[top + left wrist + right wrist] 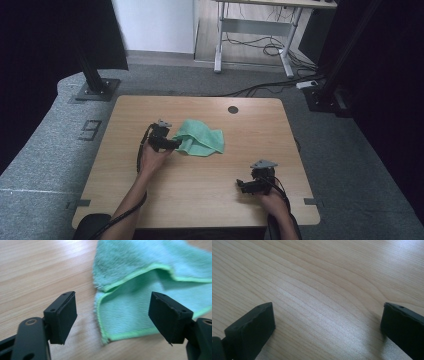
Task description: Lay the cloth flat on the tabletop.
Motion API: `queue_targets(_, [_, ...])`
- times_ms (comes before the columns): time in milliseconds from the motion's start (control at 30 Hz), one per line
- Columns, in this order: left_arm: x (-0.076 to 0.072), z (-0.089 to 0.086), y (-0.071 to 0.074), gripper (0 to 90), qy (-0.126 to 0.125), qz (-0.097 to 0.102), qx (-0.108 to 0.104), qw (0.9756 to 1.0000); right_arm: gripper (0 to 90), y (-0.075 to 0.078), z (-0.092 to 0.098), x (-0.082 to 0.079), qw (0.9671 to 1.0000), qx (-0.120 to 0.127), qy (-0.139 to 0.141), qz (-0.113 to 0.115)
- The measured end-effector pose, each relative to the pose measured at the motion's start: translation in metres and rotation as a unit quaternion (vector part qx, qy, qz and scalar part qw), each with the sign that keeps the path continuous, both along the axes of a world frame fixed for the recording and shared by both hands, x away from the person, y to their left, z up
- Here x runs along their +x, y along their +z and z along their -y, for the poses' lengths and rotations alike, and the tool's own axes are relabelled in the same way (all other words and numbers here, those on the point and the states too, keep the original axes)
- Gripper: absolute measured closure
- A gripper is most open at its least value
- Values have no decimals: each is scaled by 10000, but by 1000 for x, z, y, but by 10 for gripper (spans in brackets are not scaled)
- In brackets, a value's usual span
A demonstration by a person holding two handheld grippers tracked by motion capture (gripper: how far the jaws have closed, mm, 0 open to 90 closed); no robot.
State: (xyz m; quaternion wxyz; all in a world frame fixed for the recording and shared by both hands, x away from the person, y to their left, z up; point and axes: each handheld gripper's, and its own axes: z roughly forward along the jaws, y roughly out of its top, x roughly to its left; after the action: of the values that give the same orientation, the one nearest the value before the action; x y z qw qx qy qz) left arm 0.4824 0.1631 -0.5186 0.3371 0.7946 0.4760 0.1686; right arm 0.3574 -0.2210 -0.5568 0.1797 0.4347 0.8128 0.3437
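Floor marking "9" [90, 130] beside table [200, 200]. Left gripper [176, 144] jaws spread at green cloth [201, 140] corner, nothing clamped; right gripper [241, 186] jaws apart, low over bare wood.

A rectangular light-wood worktop [200, 200] with rounded corners stands on a grey carpeted floor [45, 160]. A small round dark cable hole [233, 109] sits near the worktop's far edge. A rumpled mint-green terry cloth with a lighter green hem [201, 138] lies directly on the wood, just nearer than that hole and a little to its left. In the left gripper view the cloth [150, 290] lies folded over itself, one hemmed corner pointing toward the near edge, flat on the grain
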Motion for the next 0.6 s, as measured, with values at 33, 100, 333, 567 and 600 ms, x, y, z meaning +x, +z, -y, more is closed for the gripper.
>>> queue_targets(33, [2, 0, -3, 216, 36, -29, 7, 10000, 0, 0, 0, 0, 10000, 0, 1, 1])
queue_targets(100, [5, -1, -11, 217, 128, -109, 97, 9998, 0, 0, 0, 0, 10000, 0, 1, 3])
queue_targets(333, [-3, 0, -22, 227, 142, -135, 369, 9991, 0, 0, 0, 0, 10000, 0, 0, 2])
queue_targets(567, [-30, -1, -22, 228, 11, -90, 374, 9993, 0, 0, 0, 0, 10000, 0, 0, 2])
queue_targets(600, [-35, -1, -22, 228, -14, -102, 381, 9992, 0, 0, 0, 0, 10000, 0, 1, 2])
